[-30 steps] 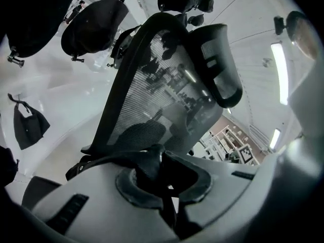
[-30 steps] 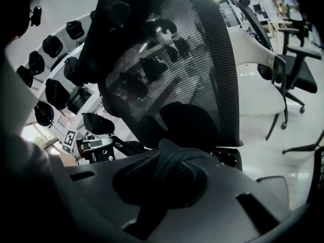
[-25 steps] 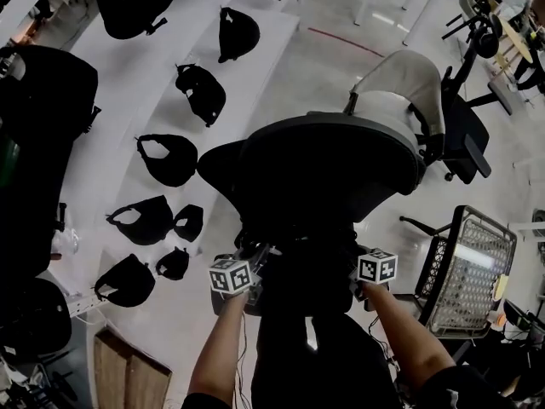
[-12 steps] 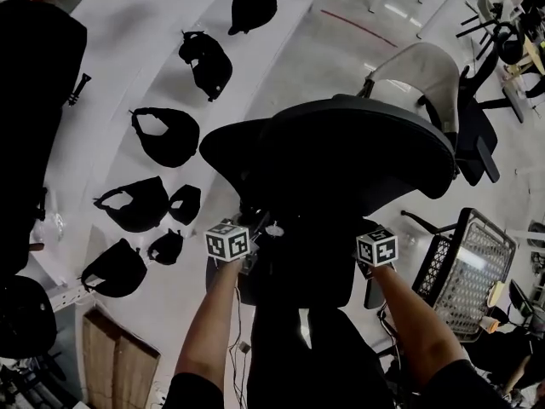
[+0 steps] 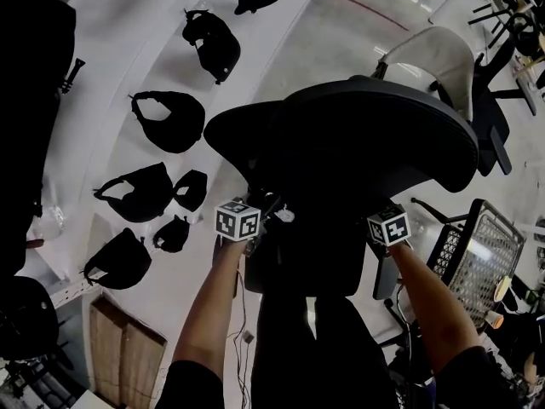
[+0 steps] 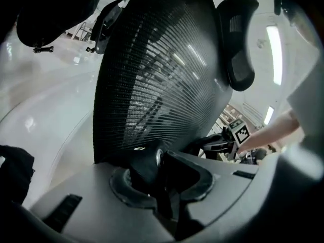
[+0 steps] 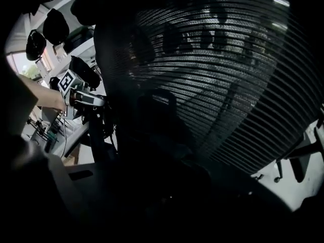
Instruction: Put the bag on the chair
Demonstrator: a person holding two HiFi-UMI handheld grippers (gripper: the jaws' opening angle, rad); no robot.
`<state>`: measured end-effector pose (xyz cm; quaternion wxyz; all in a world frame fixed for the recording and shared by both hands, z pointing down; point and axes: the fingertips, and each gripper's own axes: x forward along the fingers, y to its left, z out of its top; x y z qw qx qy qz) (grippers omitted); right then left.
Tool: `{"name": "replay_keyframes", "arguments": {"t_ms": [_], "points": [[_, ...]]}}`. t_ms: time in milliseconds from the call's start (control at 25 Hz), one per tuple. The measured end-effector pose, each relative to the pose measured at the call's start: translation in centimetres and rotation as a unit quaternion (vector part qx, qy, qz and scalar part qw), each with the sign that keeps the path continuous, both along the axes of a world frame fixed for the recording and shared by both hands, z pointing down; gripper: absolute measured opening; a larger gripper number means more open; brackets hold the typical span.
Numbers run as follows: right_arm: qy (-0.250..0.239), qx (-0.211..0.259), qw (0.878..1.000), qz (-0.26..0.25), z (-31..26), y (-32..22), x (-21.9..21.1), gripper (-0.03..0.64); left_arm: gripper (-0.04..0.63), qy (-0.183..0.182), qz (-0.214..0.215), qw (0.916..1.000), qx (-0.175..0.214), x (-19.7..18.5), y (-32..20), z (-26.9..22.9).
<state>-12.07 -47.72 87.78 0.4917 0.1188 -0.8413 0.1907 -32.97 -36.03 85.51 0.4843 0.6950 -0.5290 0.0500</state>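
From the head view, the left gripper [image 5: 255, 230] and right gripper [image 5: 381, 237] are raised side by side against the back of a black chair [image 5: 375, 143]. The black bag [image 5: 306, 262] hangs between the two tools, close under both. More dark bags [image 5: 166, 122] lie on a white table [image 5: 102, 66] well off to the left tool's outer side.

In the left gripper view, the jaws are pinched on a black part of the bag. The chair's mesh back rises just ahead, with the headrest [image 6: 238, 39] up to the right.

The right gripper view is too dark to read its jaws. Mesh fills the space ahead.
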Motion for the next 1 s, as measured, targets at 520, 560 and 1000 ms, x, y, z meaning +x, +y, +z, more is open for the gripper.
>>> {"name": "replay_keyframes", "arguments": {"t_ms": [520,560,1000], "points": [[-0.005,-0.057,0.997,0.045,1.0,1.7,1.4,0.293,0.268,-0.054,0.021,0.9977,-0.033,0.7,2.9,2.4],[-0.01,-0.066,0.997,0.049,0.8,1.9,1.4,0.316,0.277,-0.056,0.011,0.9979,-0.032,0.6,3.2,2.3],[-0.041,-0.081,0.992,0.084,-2.9,3.3,5.3,0.4,0.291,-0.104,-0.053,0.9931,-0.007,0.5,6.6,-1.8]]}}
